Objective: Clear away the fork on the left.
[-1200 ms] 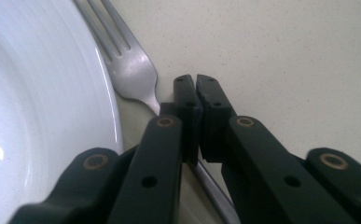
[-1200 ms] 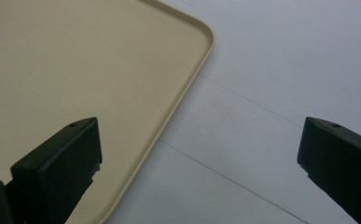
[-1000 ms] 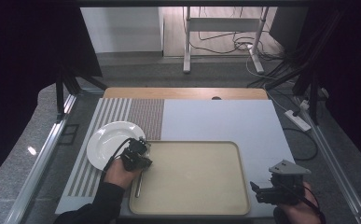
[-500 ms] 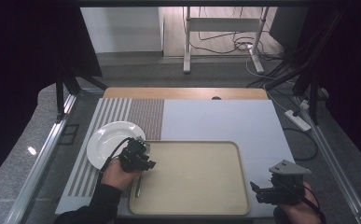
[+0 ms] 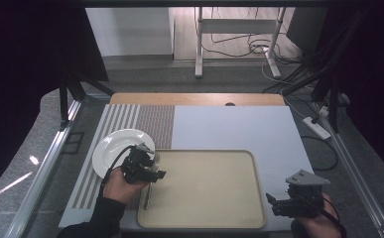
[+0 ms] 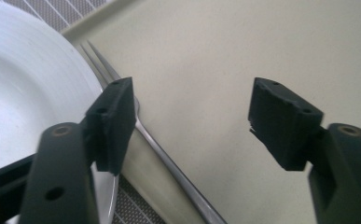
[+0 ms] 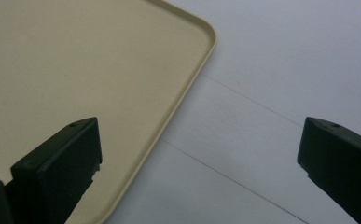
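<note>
A slim metal fork (image 6: pixel 169 158) lies on the smooth beige tray (image 6: pixel 243 56), left hand-held gripper (image 6: pixel 192 116) just opening above it.

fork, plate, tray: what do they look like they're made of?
Fork: looks like polished steel, grey with a bright glint along the handle.
Plate: probably glazed ceramic, white and glossy with soft ring reflections; could be melamine.
Tray: likely matte plastic, flat beige, no shine, moulded rounded rim.
</note>
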